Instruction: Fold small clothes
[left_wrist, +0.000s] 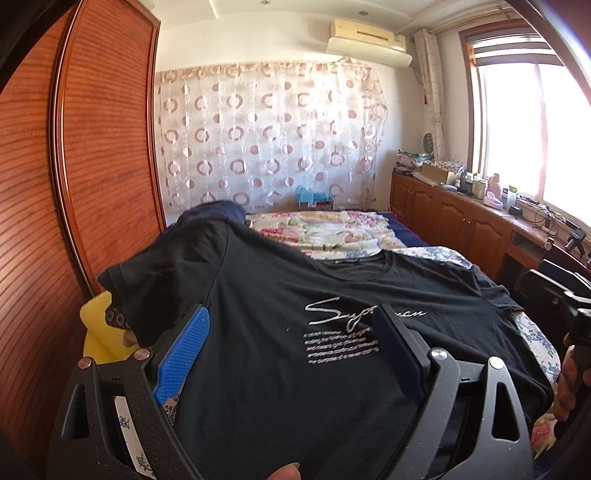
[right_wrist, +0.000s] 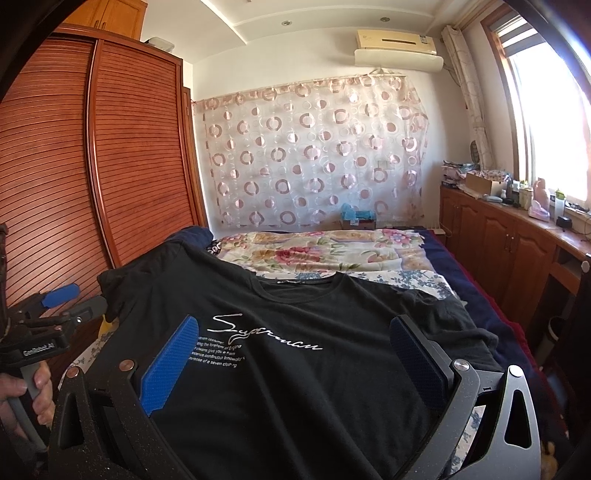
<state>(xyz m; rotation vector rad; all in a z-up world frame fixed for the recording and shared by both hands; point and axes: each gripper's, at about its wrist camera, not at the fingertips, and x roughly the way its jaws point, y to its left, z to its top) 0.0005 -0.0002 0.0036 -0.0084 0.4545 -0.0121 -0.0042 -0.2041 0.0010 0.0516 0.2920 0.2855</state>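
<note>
One bed (right_wrist: 424, 280) is carrying one black T-shirt (right_wrist: 295, 332), lying spread flat, print up, collar pointing away toward the far curtain. Two grippers are hovering over its near hem: left gripper (left_wrist: 291, 332) and right gripper (right_wrist: 295, 343), both spread wide, pinching nothing.

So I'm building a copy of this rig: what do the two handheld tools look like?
Both match. The left tool has a black speckled frame with triangular cut-outs and silver pivot bolts; its two fingers carry ribbed blue pads. The right tool is built the same. Seen from the right wrist, the left one bears white "GenRobot.AI" lettering and has a grey handle.
</note>
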